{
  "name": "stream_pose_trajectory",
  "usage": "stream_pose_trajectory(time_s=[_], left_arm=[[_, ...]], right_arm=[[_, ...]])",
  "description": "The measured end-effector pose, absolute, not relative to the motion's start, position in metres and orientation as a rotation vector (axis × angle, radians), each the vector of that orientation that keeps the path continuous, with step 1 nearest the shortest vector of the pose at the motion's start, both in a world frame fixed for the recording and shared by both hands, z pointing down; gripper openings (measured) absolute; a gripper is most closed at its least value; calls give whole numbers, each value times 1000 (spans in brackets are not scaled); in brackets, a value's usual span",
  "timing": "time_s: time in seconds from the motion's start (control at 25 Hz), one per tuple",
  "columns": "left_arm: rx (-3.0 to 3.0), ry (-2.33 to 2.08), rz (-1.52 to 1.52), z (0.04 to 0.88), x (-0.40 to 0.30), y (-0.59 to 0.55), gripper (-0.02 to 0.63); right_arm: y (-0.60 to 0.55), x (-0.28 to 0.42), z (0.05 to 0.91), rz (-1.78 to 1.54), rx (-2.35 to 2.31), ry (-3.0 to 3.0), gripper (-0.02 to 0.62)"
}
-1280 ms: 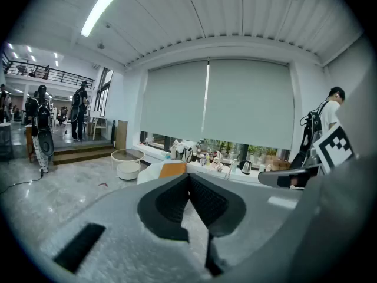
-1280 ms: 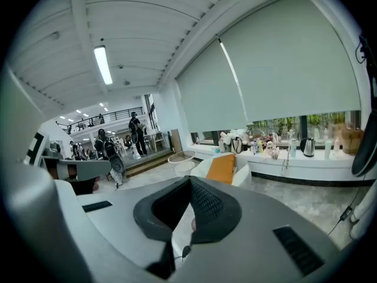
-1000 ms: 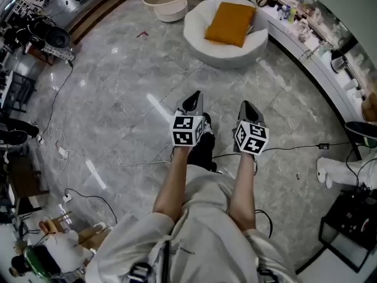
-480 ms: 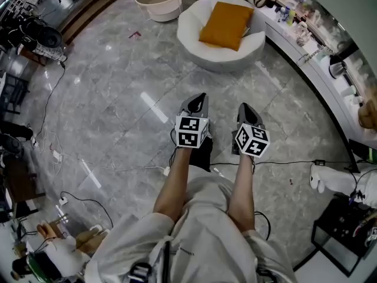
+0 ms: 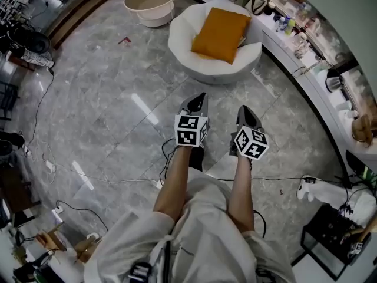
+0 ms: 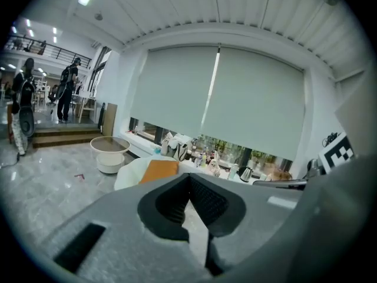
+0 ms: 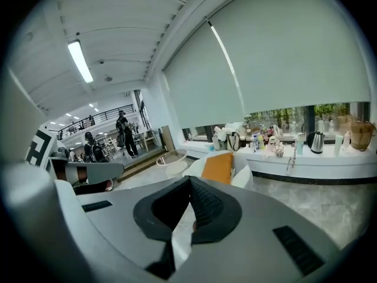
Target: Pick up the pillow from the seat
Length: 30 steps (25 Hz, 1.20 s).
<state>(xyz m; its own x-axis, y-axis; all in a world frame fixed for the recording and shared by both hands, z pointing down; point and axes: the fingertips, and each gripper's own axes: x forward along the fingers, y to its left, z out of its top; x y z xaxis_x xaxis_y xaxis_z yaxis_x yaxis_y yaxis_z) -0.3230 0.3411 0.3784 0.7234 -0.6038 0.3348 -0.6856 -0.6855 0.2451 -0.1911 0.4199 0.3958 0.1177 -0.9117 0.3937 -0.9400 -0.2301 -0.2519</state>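
An orange pillow (image 5: 220, 33) lies on a round white seat (image 5: 182, 47) at the top of the head view. It also shows small and far off as an orange pillow (image 6: 159, 170) in the left gripper view and an orange pillow (image 7: 218, 167) in the right gripper view. My left gripper (image 5: 197, 101) and right gripper (image 5: 244, 111) are held side by side over the marble floor, well short of the seat. Both point toward it. Both are shut with nothing between their jaws.
A beige tub (image 5: 151, 2) stands on the floor left of the seat. A curved white counter (image 5: 306, 63) with bottles and bags runs behind and to the right. Cables (image 5: 118, 178) trail over the floor near my feet. A black stand (image 5: 330, 246) sits at bottom right.
I have walked forward: the seat with the pillow and the tub have slid nearer and leftward in the head view. Both grippers keep the same shut pose in front of me.
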Motion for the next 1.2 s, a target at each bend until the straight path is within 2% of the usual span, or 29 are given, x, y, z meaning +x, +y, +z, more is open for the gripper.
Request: stream_pose_trajectory(time_s=[0.36, 0.6, 1.2], left_arm=[[2529, -916, 252, 378, -280, 239, 9], [2454, -924, 109, 375, -278, 187, 9], [2492, -874, 279, 398, -235, 130, 9]], right_arm=[[312, -160, 399, 773, 2262, -1939, 8], [265, -147, 394, 787, 2321, -2028, 8], [207, -113, 418, 960, 2265, -2096, 8]])
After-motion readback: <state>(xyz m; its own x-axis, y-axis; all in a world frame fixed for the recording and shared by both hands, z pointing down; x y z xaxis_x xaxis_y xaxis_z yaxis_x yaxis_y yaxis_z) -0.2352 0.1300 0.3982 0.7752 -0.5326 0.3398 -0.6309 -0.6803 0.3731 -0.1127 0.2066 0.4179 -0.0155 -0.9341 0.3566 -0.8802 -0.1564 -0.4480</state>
